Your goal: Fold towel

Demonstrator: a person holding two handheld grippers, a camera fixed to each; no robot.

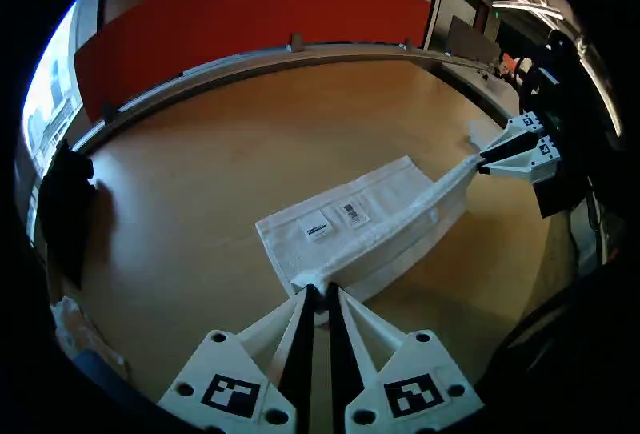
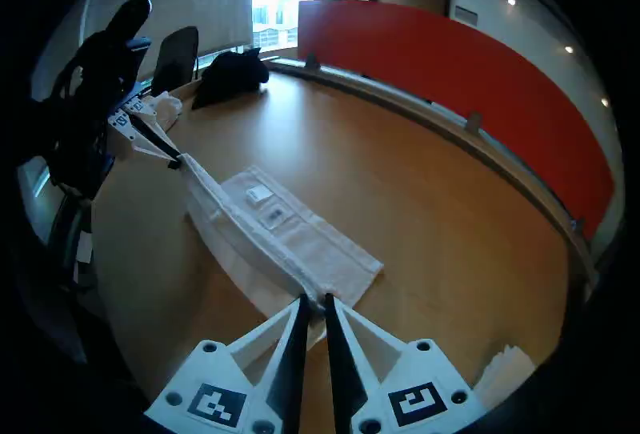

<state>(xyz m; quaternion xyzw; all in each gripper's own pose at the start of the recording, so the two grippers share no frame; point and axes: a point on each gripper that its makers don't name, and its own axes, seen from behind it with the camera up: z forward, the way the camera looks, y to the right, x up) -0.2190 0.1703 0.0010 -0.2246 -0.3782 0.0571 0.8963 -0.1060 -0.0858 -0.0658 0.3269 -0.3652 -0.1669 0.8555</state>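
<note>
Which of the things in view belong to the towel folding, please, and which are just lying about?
Job: white towel; left gripper and right gripper, each shut on its lifted edge.
Lying about: black bundle, office chair, red partition.

Your wooden tabletop (image 1: 224,154) carries a white towel (image 1: 344,222), one long edge lifted. Past the towel's end lie a dark bundle (image 2: 232,74) and something white (image 2: 166,106).

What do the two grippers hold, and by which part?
The white towel: the left gripper and the right gripper each pinch one end of its raised long edge.
</note>
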